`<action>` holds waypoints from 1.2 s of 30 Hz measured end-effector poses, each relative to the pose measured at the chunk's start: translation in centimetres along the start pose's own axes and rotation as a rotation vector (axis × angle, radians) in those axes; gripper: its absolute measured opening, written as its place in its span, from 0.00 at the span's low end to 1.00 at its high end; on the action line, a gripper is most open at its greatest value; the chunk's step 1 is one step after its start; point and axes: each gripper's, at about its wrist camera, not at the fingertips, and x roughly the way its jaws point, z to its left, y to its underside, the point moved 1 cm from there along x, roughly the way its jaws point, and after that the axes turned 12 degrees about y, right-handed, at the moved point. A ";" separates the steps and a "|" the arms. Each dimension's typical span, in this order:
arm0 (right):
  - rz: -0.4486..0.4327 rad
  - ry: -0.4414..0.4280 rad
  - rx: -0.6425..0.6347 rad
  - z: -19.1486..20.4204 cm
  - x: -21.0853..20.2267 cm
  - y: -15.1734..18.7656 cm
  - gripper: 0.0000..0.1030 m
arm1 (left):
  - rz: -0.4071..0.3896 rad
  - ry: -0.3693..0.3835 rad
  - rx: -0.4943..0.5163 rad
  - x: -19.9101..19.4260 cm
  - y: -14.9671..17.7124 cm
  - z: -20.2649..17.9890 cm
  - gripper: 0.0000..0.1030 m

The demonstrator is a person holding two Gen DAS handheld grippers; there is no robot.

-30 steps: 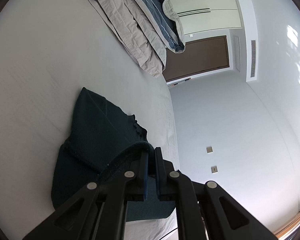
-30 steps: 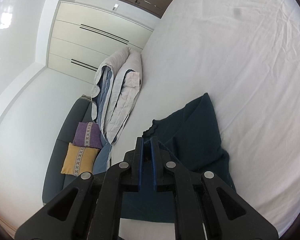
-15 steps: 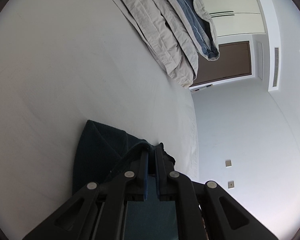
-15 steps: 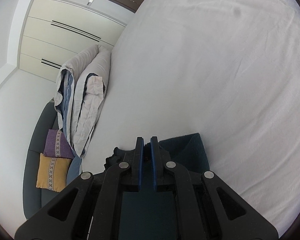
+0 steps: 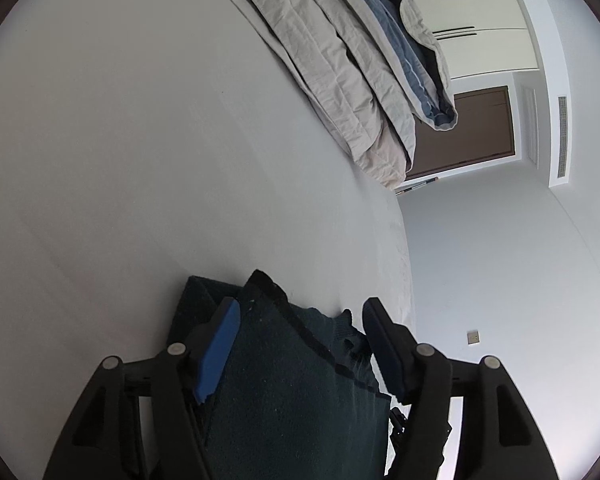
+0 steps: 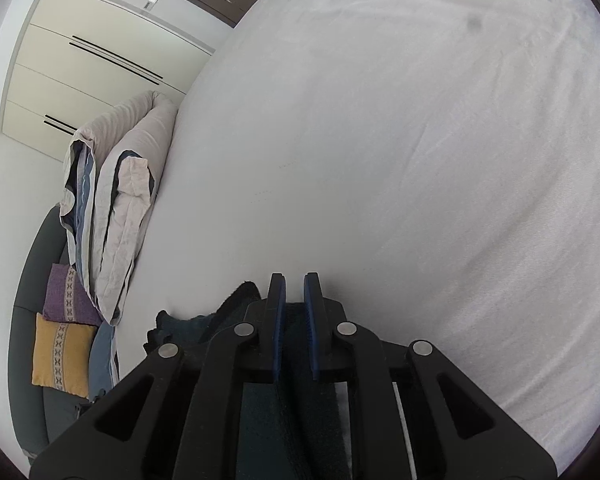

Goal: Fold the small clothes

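Your left gripper point(image 5: 300, 316) has just let its jaws spread, pads clear of the dark green garment point(image 5: 296, 392) lying folded on the white bed point(image 5: 140, 160) beneath. Your right gripper point(image 6: 295, 284) has eased to a narrow gap, cloth below, nothing pinched. Beyond: rumpled duvet point(image 5: 352, 72); only the right view catches the cushions point(image 6: 62, 352).

Wide bare stretch of white bed sheet point(image 6: 420, 140) lies ahead of both grippers, flat, with only shallow creases. 1 obstacle on the bed: folded beige-and-blue duvet point(image 5: 352, 64) heaped along the far edge, well apart from the dark green garment point(image 5: 284, 380). Beyond that edge, grey sofa point(image 6: 32, 264) with 2 cushions, purple point(image 6: 66, 298) above yellow point(image 6: 58, 354).
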 end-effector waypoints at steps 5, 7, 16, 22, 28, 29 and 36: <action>-0.049 0.037 -0.151 2.8 -3.5 2.4 0.61 | 0.039 -0.080 0.127 -1.2 3.0 -1.9 0.65; -0.042 0.055 -0.251 4.7 -4.3 3.8 0.62 | 0.056 -0.120 0.195 -1.5 4.6 -2.9 0.65; -0.037 0.231 -0.512 7.0 -6.0 10.8 0.62 | 0.135 -0.296 0.509 -0.3 10.3 -5.5 0.65; -0.010 0.254 -0.454 4.9 -4.3 9.9 0.61 | 0.115 -0.315 0.446 -1.1 9.4 -2.8 0.63; -0.133 0.182 -0.511 6.6 -5.9 8.4 0.61 | 0.080 -0.356 0.550 -0.2 7.3 -4.8 0.65; -0.133 0.184 -0.534 7.1 -5.6 8.2 0.61 | 0.082 -0.366 0.566 0.4 6.8 -5.0 0.65; -0.109 0.244 -0.562 8.7 -2.4 6.7 0.59 | 0.176 -0.472 0.648 5.2 4.0 -4.6 0.65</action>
